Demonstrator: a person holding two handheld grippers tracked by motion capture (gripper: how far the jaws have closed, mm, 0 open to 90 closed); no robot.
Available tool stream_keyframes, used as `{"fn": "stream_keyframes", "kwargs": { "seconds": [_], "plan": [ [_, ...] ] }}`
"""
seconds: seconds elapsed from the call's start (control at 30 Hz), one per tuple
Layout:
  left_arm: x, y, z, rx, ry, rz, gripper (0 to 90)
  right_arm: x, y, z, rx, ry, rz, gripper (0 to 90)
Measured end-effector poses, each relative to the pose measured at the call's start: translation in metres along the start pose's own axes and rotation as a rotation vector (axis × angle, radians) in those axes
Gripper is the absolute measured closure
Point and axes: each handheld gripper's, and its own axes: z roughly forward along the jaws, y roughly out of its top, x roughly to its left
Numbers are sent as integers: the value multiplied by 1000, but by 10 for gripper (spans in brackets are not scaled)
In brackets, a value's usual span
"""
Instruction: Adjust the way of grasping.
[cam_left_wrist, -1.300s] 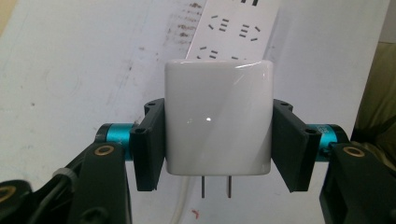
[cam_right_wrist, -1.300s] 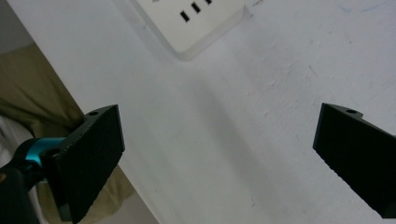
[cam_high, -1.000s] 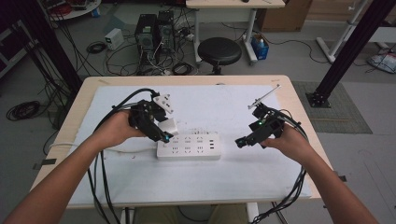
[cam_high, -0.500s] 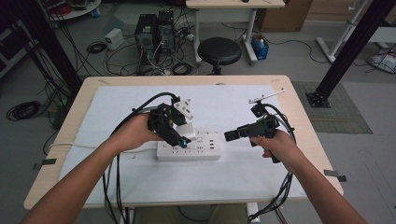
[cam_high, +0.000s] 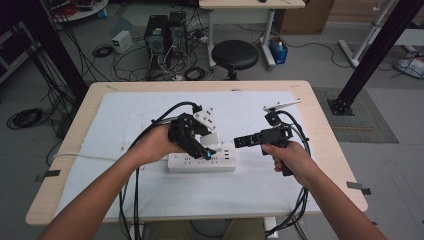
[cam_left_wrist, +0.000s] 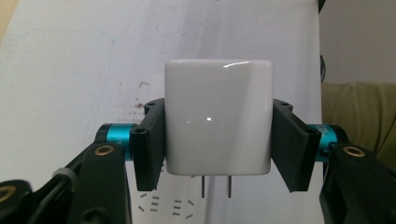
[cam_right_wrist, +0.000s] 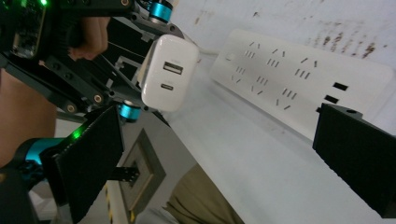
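Observation:
A white plug-in charger (cam_left_wrist: 218, 123) sits between the black pads of my left gripper (cam_left_wrist: 218, 140), which is shut on its sides. Its two metal prongs (cam_left_wrist: 216, 186) point down at the white power strip (cam_high: 200, 163) on the mat. In the high view the charger (cam_high: 212, 142) hangs just above the strip's middle, a little toward its right end. The right gripper view shows the charger's port face (cam_right_wrist: 168, 72) and the strip's rows of sockets (cam_right_wrist: 299, 79). My right gripper (cam_high: 241, 142) stands open and level beside the strip's right end, with nothing between its pads (cam_right_wrist: 88, 163).
A white mat (cam_high: 150, 190) covers the wooden table (cam_high: 65, 200). Black cables (cam_high: 135, 185) trail from both grippers over the front edge. Beyond the far edge stand a black stool (cam_high: 235, 54), computer towers (cam_high: 165, 35) and a slanted black frame post (cam_high: 370, 55).
My left hand has carried the charger rightward and a little down, from the strip's left end to above its middle. The right gripper has swung its jaws leftward toward the strip.

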Motion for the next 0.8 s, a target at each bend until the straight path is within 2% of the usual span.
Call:
{"fn": "stream_keyframes", "kwargs": {
  "seconds": [0.2,0.57,0.63,0.7,0.77,0.8],
  "plan": [
    [-2,2,4,-27,-4,11,424,1,2,9,15,21,39,23],
    [-4,8,10,-38,-9,25,424,5,8,27,31,39,62,59],
    [-5,9,11,-43,-10,23,424,5,9,28,22,47,65,161],
    [-5,9,12,-43,-8,23,424,5,9,28,17,57,70,183],
    [-5,9,12,-47,-4,27,424,5,10,28,7,70,75,262],
    [-5,9,12,-48,-4,28,424,4,10,28,5,79,78,265]
  ]
}}
